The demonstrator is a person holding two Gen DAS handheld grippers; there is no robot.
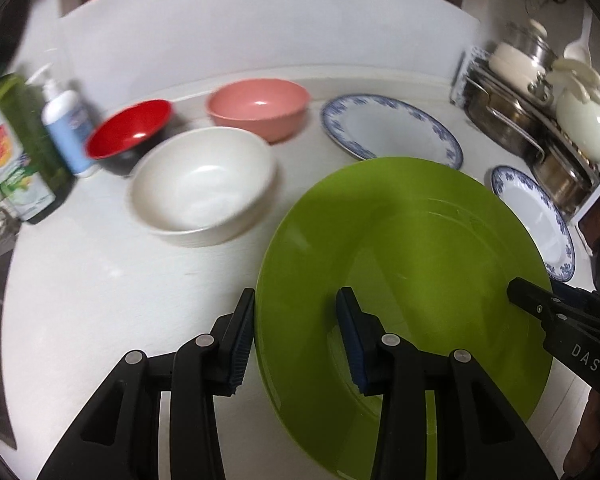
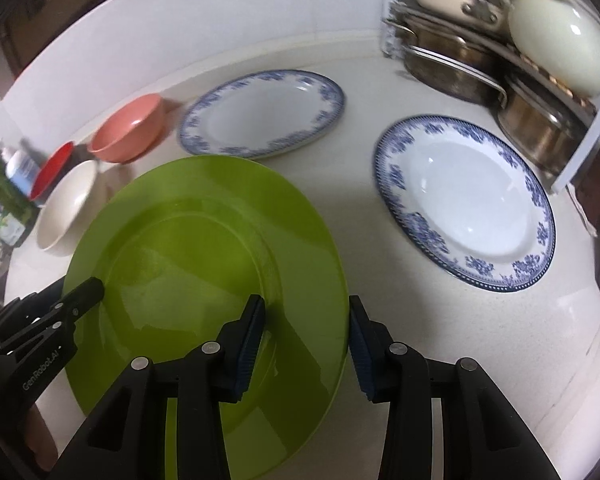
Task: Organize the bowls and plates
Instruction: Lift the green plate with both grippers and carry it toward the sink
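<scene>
A green plate (image 1: 412, 248) (image 2: 196, 232) hangs a little above the white counter, held on opposite rims. My left gripper (image 1: 298, 336) is shut on its left rim, one pad under the edge and one on the face. My right gripper (image 2: 306, 332) is shut on the right rim in the same way. Each gripper's tip shows in the other's view. A white bowl (image 1: 204, 184), a red bowl (image 1: 128, 128) and a pink bowl (image 1: 260, 104) stand to the left. Two blue-patterned plates (image 2: 260, 112) (image 2: 464, 200) lie flat behind and to the right.
A green dish-soap bottle (image 1: 16, 152) and a white pump bottle (image 1: 66, 128) stand at the far left by the sink edge. A rack of steel pots and pale lids (image 1: 540, 120) (image 2: 500, 60) fills the back right corner. A white wall runs behind the counter.
</scene>
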